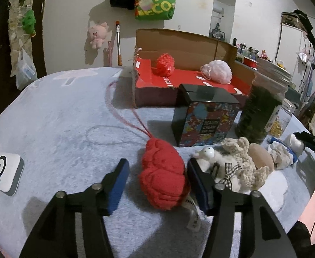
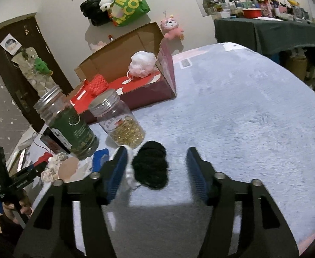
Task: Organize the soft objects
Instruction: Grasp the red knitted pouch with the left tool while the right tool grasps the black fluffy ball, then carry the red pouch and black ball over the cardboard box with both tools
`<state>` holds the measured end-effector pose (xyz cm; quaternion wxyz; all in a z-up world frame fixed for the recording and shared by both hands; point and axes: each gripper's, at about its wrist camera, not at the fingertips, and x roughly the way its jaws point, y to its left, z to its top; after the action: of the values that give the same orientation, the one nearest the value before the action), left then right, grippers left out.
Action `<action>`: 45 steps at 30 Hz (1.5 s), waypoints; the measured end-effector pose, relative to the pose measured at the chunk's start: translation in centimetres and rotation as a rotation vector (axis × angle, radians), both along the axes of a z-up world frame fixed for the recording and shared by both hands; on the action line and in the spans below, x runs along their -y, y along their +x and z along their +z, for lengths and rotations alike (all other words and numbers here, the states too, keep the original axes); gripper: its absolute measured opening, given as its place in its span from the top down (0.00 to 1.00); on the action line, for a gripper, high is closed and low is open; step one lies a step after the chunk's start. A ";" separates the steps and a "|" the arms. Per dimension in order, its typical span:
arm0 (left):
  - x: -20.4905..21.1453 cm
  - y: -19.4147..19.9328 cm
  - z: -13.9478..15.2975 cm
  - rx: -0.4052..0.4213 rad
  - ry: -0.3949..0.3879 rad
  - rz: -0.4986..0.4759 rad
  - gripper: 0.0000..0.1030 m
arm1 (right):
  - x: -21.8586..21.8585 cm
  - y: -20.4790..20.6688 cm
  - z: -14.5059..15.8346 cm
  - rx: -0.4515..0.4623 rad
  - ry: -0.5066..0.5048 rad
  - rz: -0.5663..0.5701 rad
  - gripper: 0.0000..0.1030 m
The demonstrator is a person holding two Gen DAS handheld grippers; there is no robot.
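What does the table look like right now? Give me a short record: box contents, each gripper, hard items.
box: open cardboard, holds a red puff and a pale pink puff
left gripper: open, red knitted toy between its fingers, one pad beside it, no clear grip
right gripper: open, black yarn piece between its fingers, not pressed
hard items: patterned black box, green jar, jar of gold capsules
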<state>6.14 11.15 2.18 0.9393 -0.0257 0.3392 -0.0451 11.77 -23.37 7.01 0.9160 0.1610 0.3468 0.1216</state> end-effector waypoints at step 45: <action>10.8 -0.8 1.7 0.006 -0.162 -0.340 0.59 | -9.4 -0.1 1.5 0.103 0.011 0.326 0.79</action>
<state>5.30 0.32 3.90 0.9141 -0.0432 0.3309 -0.2303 11.66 -13.96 8.50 0.8997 0.1011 0.3204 0.2786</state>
